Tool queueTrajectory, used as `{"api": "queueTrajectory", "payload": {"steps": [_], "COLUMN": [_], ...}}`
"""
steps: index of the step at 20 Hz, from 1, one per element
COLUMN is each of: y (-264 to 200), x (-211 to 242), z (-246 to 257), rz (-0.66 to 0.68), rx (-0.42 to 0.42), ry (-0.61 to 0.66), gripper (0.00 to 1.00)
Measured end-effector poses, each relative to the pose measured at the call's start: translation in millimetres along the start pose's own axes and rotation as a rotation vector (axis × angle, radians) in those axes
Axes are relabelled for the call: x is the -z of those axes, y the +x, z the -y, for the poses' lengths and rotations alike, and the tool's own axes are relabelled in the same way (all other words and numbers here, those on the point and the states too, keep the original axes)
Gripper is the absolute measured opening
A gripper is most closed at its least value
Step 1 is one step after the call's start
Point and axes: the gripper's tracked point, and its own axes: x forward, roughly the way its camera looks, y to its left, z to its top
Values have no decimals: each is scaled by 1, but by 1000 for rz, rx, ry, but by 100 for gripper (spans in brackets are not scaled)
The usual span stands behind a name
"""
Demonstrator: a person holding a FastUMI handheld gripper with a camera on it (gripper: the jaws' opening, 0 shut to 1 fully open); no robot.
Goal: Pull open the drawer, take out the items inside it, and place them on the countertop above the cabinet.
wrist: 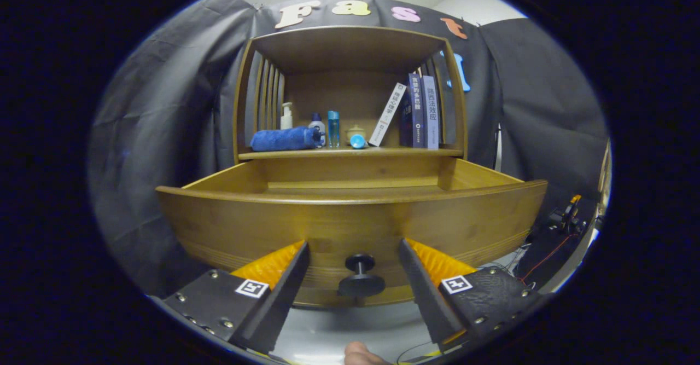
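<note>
Hovering with gripper (354, 250) fingers spread astride the knob (361, 277) at lower centre, open drawer (350, 217) lying directly ahead.

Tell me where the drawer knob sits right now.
In the gripper view, the drawer knob sticks out of the pulled-open drawer's front panel, between the open gripper's two fingers, touching neither.

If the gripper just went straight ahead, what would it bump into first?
Probably the drawer's black knob, sitting between the open gripper's fingers. Right behind it is the wooden drawer front.
</note>
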Motion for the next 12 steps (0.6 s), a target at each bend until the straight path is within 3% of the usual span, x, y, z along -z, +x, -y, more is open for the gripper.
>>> {"api": "queueTrajectory", "payload": {"steps": [12], "y": [46], "x": [-13], "z": [-2], "rz": [1], "rx": [-27], "ry": [-7], "gripper": [99]}}
